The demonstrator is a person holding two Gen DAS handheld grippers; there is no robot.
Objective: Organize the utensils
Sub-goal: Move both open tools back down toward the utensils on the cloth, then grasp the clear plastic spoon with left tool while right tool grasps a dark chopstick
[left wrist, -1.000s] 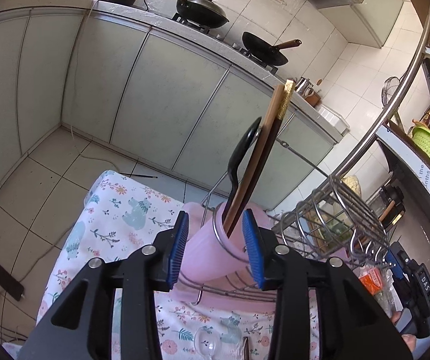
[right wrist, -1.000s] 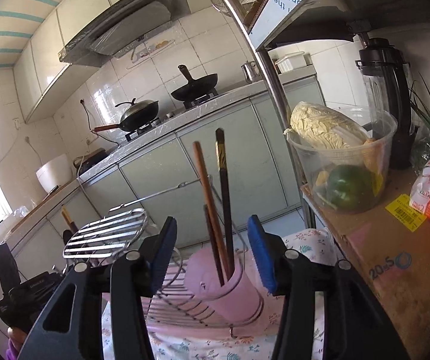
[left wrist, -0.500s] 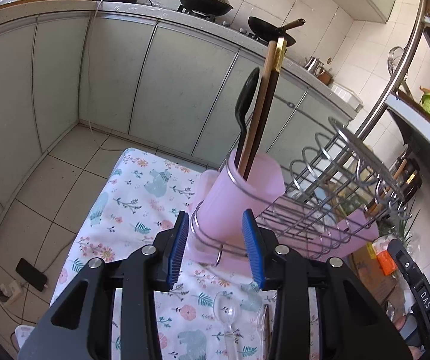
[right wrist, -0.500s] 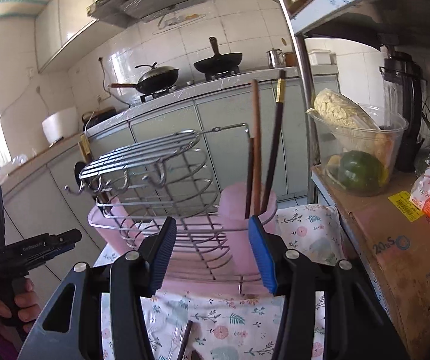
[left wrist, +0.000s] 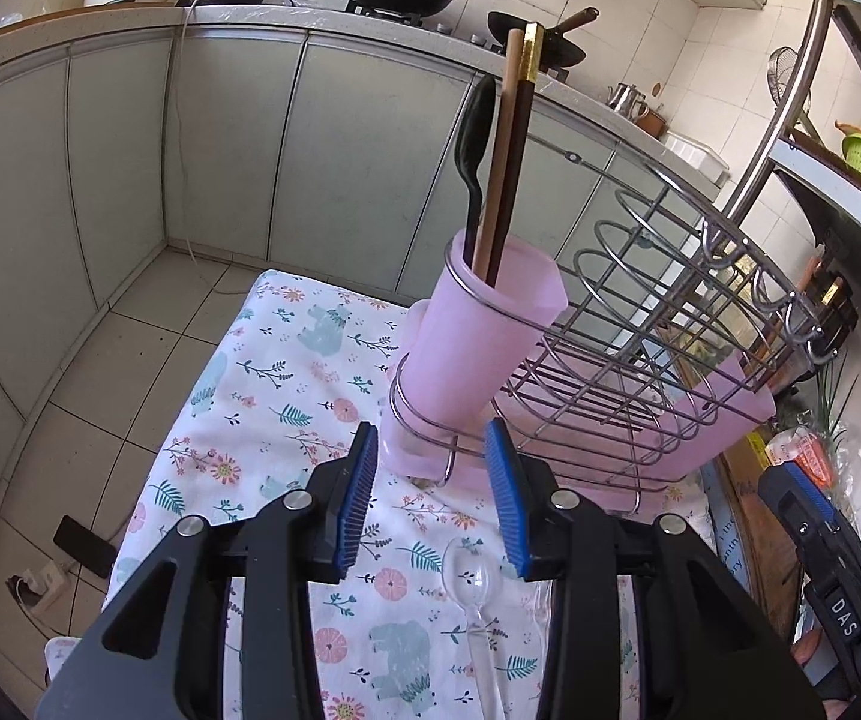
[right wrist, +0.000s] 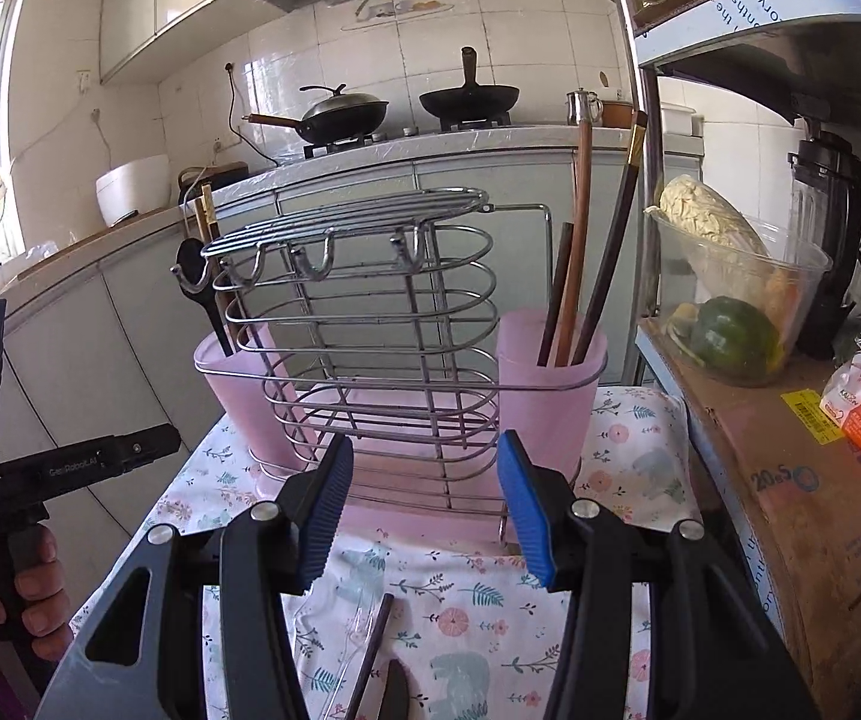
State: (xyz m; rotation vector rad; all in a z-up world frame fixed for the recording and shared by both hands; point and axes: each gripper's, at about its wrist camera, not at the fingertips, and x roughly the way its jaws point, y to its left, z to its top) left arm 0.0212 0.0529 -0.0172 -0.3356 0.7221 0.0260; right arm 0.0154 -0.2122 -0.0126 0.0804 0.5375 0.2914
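A wire utensil rack (right wrist: 370,324) stands on the floral tablecloth (left wrist: 286,396) with a pink cup at each end. The left cup (left wrist: 478,348) holds a black spoon (left wrist: 473,138) and two chopsticks (left wrist: 508,150). The right cup (right wrist: 550,384) holds several chopsticks (right wrist: 580,240). My left gripper (left wrist: 430,504) is open and empty, just in front of the left cup. My right gripper (right wrist: 421,504) is open and empty, in front of the rack. A clear plastic spoon (left wrist: 475,594) lies on the cloth below the left gripper. A dark chopstick (right wrist: 370,654) and a dark utensil tip (right wrist: 395,690) lie below the right gripper.
A cardboard box (right wrist: 790,480) with a bowl of vegetables (right wrist: 730,300) and a blender (right wrist: 826,252) stands right of the table. A metal shelf post (right wrist: 634,90) rises behind. Kitchen cabinets (left wrist: 220,150) and woks (right wrist: 346,114) are at the back.
Both grippers have pulled back and lowered away from the rack, so the cups look smaller and the loose utensils on the cloth have come into view. Both stay open.
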